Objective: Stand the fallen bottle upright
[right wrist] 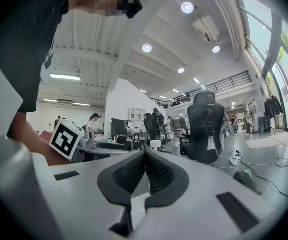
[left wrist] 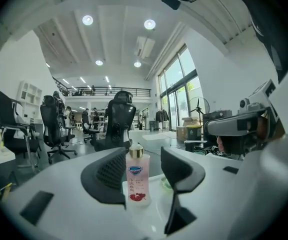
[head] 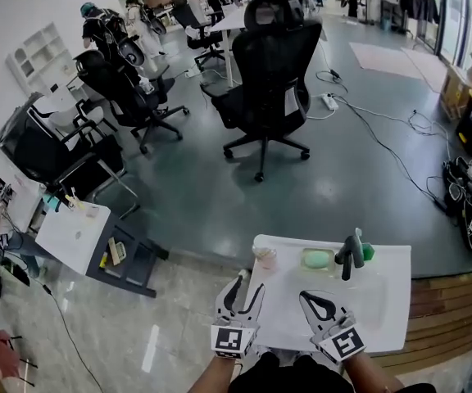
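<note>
The bottle [head: 265, 258] is pale pink and clear with a gold cap and a blue label. It stands upright on the near left corner of the white sink top [head: 388, 313]. In the left gripper view the bottle [left wrist: 137, 181] shows upright just beyond the open jaws, and the pads do not touch it. My left gripper [head: 247, 285] hangs open a little short of the bottle. To its right, my right gripper [head: 310, 299] is over the basin. Its jaws [right wrist: 145, 156] are shut tip to tip with nothing between them.
A dark faucet [head: 351, 254] rises at the sink's far side, with a green soap bar [head: 316, 259] and a small green object [head: 368, 252] beside it. Beyond stand a black office chair [head: 270, 64], floor cables [head: 383, 137] and a low white side table [head: 76, 234].
</note>
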`<state>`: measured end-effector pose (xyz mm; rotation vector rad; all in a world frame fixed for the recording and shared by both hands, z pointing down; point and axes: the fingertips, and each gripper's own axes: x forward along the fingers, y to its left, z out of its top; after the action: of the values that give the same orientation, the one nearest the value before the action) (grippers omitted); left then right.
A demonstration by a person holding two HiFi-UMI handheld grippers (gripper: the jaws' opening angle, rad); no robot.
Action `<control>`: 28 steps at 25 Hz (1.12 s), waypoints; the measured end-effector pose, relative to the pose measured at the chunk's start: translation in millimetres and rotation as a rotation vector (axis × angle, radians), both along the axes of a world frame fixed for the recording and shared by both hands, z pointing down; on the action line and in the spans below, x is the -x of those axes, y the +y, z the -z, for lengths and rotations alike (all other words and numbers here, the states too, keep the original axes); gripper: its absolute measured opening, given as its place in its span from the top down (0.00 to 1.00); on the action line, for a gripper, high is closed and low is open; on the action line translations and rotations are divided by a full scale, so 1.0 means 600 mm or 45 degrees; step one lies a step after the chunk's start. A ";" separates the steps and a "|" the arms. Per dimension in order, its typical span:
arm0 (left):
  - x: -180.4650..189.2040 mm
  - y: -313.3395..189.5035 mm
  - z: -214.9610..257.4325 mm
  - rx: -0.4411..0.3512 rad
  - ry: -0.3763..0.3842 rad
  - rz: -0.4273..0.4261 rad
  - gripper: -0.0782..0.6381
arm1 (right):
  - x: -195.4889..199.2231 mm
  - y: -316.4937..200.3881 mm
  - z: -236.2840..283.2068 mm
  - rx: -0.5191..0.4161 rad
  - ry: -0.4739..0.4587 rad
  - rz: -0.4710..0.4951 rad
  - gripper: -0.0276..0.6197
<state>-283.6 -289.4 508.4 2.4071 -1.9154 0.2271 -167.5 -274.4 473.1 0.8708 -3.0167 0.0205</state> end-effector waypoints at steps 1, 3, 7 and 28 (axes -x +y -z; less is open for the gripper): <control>-0.001 0.004 0.012 -0.015 -0.001 0.005 0.59 | -0.001 0.002 0.003 0.009 0.023 -0.002 0.93; -0.001 0.008 0.034 -0.042 -0.006 0.008 0.66 | -0.006 0.002 0.013 0.021 0.048 -0.030 0.93; 0.007 0.010 0.076 -0.128 0.026 0.045 0.83 | -0.007 0.005 0.033 -0.003 0.021 -0.062 0.93; -0.018 0.028 0.091 -0.092 0.042 -0.057 0.86 | -0.030 0.008 0.081 -0.089 0.036 -0.153 0.94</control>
<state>-272.6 -272.8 453.6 2.4849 -1.8897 0.1218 -149.2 -269.6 424.5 1.0480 -2.9512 -0.0973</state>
